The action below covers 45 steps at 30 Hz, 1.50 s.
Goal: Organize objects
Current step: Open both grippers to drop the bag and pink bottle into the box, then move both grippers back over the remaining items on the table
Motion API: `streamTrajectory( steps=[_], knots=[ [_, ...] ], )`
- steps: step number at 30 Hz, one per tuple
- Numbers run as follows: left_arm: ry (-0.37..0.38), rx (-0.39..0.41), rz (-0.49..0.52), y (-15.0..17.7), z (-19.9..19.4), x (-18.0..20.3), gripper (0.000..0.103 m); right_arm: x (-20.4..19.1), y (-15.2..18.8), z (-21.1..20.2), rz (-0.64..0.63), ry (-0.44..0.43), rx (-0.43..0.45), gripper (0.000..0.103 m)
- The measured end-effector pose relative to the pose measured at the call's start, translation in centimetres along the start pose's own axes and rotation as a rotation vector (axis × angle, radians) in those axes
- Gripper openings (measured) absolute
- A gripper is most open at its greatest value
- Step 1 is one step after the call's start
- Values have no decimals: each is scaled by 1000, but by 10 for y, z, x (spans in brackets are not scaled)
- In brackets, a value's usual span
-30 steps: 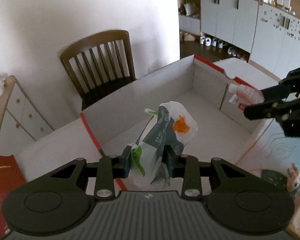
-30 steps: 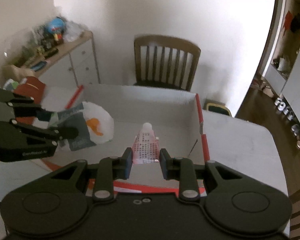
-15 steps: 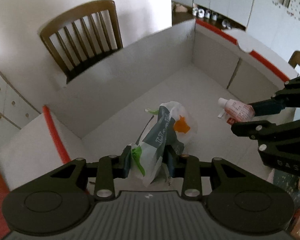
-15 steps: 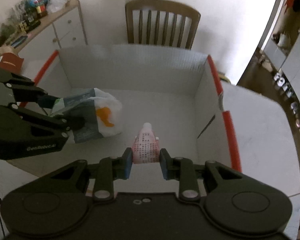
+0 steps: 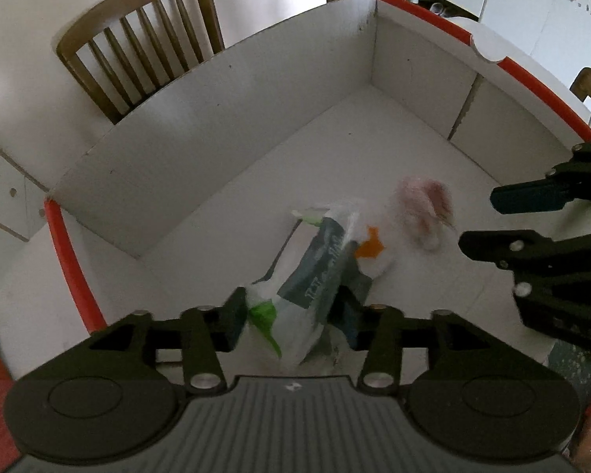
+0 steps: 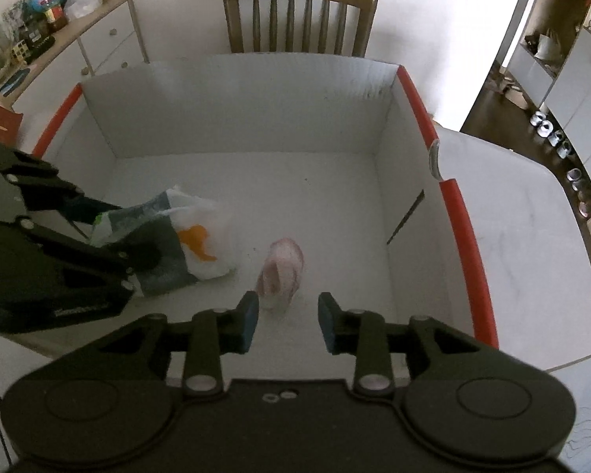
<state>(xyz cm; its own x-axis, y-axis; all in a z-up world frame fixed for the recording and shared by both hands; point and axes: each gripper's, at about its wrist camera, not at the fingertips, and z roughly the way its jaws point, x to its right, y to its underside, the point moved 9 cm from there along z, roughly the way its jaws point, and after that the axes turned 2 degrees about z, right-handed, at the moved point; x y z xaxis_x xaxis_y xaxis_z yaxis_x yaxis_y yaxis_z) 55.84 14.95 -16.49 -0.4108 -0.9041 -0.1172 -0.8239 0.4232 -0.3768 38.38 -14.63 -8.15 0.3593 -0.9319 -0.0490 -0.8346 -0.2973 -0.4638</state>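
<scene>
Right wrist view: the right gripper (image 6: 287, 317) is spread, the pink tube (image 6: 280, 270) (blurred) released into the box (image 6: 459, 213); the bag (image 5: 319, 276) is pinched by the left gripper (image 5: 291, 315) for placing.

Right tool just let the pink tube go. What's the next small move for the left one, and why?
Probably open the left tool and release the plastic bag. It is shut on the bag's near end, and the bag already hangs low inside the white box, beside the blurred pink tube. The right tool is open and empty, so nothing blocks the drop.

I see a white box (image 6: 252, 126) with red rims, a white-grey-orange-green bag (image 6: 185, 240), and a blurred, perhaps pink tube (image 6: 281, 270).
</scene>
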Motion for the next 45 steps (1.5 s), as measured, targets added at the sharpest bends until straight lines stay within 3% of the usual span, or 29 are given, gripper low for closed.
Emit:
streamTrajectory(
  steps=[3, 8, 15, 26, 45],
  knots=[
    [-1, 11, 4, -2, -1, 1, 55, 2, -1, -6, -8, -5, 14, 44],
    [-25, 45, 13, -3, -14, 1, 71, 3, -5, -19, -10, -18, 46, 53],
    [-31, 98, -41, -1, -40, -1, 71, 3, -10, -50, -18, -47, 103, 63],
    [-44, 188, -120, 8, -106, 11, 71, 12, 2, -108, -56, -82, 190, 69],
    [-24, 331, -215, 69, -204, 98, 71, 38, 59, -193, -80, -181, 313, 77]
  ],
)
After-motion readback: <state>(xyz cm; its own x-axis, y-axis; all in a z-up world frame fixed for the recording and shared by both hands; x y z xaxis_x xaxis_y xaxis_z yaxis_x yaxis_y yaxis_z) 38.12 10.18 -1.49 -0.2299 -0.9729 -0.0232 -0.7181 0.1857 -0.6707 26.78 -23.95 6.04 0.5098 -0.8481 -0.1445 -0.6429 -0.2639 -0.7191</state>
